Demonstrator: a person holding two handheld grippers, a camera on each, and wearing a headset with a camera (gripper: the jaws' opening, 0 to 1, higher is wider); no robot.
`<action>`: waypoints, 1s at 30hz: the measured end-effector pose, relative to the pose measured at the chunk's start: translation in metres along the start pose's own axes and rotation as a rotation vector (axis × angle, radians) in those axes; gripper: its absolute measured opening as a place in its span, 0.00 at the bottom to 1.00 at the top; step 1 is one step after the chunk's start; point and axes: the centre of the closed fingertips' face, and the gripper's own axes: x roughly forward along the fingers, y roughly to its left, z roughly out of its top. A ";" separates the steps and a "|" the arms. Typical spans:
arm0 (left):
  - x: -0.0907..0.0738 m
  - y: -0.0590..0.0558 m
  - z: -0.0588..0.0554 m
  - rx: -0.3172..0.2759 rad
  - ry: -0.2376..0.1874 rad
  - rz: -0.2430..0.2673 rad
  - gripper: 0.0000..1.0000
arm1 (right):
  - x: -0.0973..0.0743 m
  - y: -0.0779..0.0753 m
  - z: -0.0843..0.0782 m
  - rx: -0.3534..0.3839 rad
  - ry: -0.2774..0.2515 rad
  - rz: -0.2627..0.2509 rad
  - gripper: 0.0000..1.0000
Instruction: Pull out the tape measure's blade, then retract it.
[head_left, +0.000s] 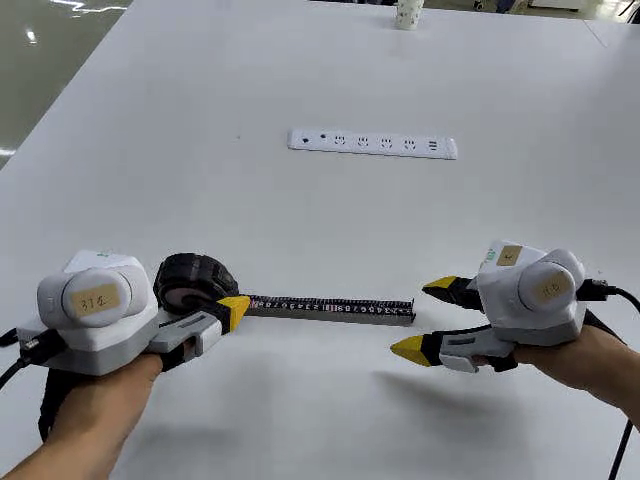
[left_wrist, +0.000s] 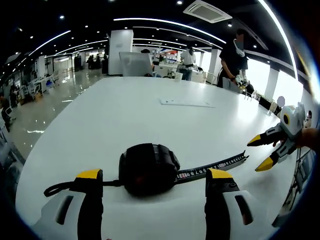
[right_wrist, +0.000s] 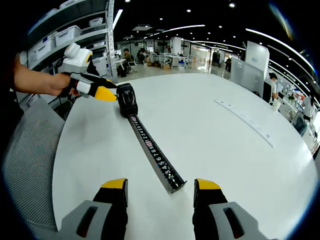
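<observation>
tape measure (head_left: 193, 282) on a white table (head_left: 300, 220), its blade (head_left: 330, 307) drawn out between two open grippers
the black case sits between the wide-spread jaws of the left gripper (left_wrist: 154, 175), with a gap on either side. the blade lies flat toward the right gripper (head_left: 425, 318), whose jaws stand wide, the blade's end just ahead of their yellow tips and not touching. a white power strip (head_left: 372, 144) lies farther up the table, a paper cup (head_left: 409, 13) near the far edge.

Bright overhead ceiling lights, soft shadows, sharp focus, fisheye-bent edges.
</observation>
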 end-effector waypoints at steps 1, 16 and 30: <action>0.001 0.000 0.000 -0.002 0.001 0.001 0.80 | 0.001 -0.001 0.000 -0.007 0.003 0.002 0.49; 0.019 0.003 0.003 -0.030 0.029 0.035 0.69 | 0.012 -0.013 -0.006 -0.104 0.076 0.066 0.36; 0.032 0.010 -0.004 -0.068 0.071 0.065 0.61 | 0.023 -0.017 -0.015 -0.209 0.158 0.143 0.25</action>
